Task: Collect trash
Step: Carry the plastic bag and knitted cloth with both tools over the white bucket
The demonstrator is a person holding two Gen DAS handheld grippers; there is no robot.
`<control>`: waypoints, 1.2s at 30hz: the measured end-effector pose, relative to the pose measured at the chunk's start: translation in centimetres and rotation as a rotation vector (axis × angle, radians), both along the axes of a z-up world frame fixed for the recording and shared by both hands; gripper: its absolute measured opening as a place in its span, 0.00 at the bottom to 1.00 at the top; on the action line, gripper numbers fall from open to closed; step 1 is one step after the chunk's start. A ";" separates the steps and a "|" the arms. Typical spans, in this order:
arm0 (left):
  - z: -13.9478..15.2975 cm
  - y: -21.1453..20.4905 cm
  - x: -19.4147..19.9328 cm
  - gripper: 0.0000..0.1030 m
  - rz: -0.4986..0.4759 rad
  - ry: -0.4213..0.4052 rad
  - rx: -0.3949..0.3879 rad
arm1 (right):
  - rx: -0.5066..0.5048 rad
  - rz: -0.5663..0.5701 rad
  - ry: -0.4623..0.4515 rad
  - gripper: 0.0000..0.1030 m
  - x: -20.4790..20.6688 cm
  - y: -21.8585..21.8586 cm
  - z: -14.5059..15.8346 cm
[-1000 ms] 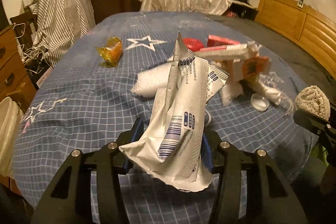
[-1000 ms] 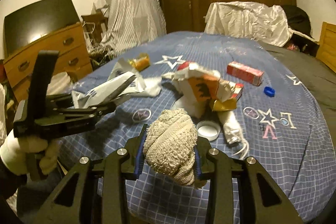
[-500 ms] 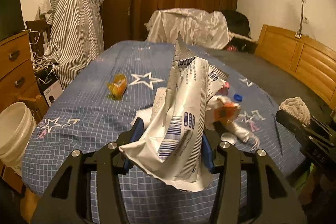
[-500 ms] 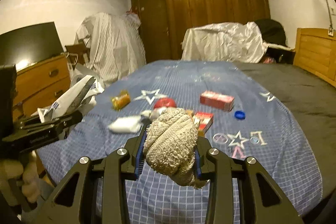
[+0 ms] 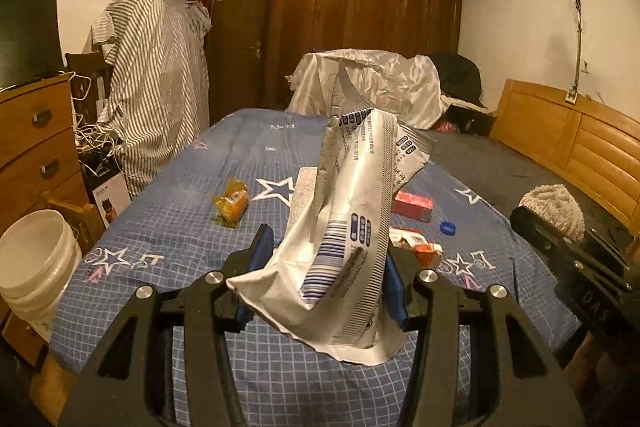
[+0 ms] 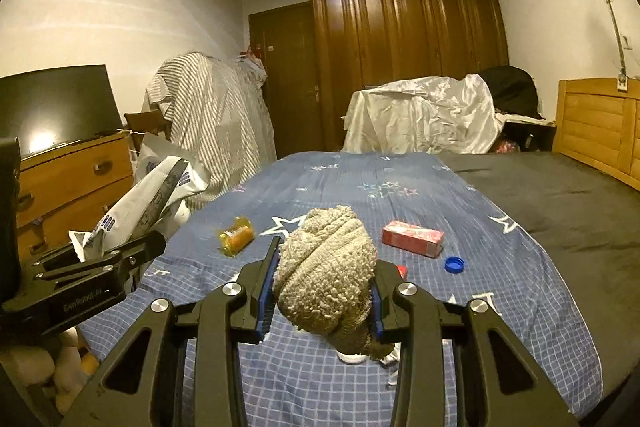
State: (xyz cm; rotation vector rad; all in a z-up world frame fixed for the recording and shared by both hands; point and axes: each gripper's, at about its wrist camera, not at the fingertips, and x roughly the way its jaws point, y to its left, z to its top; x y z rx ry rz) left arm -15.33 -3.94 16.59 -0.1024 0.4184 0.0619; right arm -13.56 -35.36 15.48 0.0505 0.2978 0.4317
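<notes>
My left gripper is shut on a crumpled silver and white plastic package, held upright above the blue bed. The same package shows at the left in the right wrist view, in the left gripper. My right gripper is shut on a balled beige cloth, also seen at the right edge of the left wrist view as a beige cloth. On the bed lie a yellow wrapper, a red box, a blue bottle cap and small red and white scraps.
A white bucket stands on the floor left of the bed, beside a wooden dresser. A wooden headboard runs along the right. Covered furniture and a dark wardrobe stand behind the bed.
Both grippers have risen and tilted up with their loads, so the bed litter has dropped lower in view and more of the room shows. Grips are unchanged.
</notes>
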 end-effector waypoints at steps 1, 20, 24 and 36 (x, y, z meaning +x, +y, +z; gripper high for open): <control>0.2 0.4 0.0 0.47 0.007 -0.003 0.000 | 0.000 0.009 -0.004 0.36 0.1 0.4 0.3; 4.1 14.7 -1.9 0.47 0.273 -0.050 0.018 | -0.037 0.294 -0.027 0.36 2.5 18.1 5.7; 4.7 19.4 -3.1 0.47 0.360 -0.036 0.021 | -0.052 0.384 -0.032 0.36 2.1 24.8 7.5; 5.0 32.8 -8.0 0.47 0.577 0.041 -0.008 | -0.131 0.645 0.037 0.37 0.5 46.0 10.5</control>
